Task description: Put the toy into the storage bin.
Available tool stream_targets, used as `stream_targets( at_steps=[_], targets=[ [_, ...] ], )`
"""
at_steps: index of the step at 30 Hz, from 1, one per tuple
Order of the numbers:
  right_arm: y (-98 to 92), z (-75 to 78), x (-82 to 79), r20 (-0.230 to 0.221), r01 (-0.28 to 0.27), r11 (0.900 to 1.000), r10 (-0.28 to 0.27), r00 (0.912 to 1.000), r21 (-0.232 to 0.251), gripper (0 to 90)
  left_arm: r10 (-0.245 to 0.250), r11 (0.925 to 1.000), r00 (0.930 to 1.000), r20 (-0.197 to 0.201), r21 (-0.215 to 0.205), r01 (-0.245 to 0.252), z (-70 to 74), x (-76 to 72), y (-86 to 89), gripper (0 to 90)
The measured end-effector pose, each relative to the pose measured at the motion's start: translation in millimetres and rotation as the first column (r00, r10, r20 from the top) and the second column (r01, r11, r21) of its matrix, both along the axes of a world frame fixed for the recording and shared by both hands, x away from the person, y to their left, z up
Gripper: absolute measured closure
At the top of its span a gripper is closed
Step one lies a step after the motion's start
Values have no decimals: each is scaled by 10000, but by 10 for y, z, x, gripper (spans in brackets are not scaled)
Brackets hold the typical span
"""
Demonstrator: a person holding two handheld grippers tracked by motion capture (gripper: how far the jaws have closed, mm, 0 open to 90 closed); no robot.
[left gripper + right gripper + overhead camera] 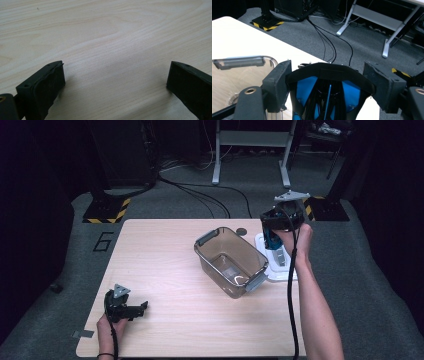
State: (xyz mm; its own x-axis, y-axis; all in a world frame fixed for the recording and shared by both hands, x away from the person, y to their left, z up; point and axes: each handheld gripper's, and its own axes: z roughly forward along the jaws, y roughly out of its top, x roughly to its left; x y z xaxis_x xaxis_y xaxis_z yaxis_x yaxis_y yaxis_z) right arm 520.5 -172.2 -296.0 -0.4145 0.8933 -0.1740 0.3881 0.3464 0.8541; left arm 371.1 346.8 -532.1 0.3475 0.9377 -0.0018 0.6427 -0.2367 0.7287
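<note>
My right gripper is raised over the table's far right side, shut on a blue and black object that hangs down from it. In the right gripper view the two jaws press on either side of the object's black rim, with blue panels inside it. A clear plastic container with grey handles sits at mid-table, just left of that hand. My left gripper rests low at the near left, open, with bare wood between its jaws.
A white lid or tray lies on the table against the container's right side, below my right hand. A small dark disc sits by the far edge. Cables and stand legs cross the grey floor beyond the table.
</note>
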Motion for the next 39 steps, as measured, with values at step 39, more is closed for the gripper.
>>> stream_targets(
  at_steps=[39],
  targets=[
    [688,239,-398,135,-2172,9756,2169,9761,313,243,-1,10000,10000,2,1,1,0,0,0,17]
  ],
)
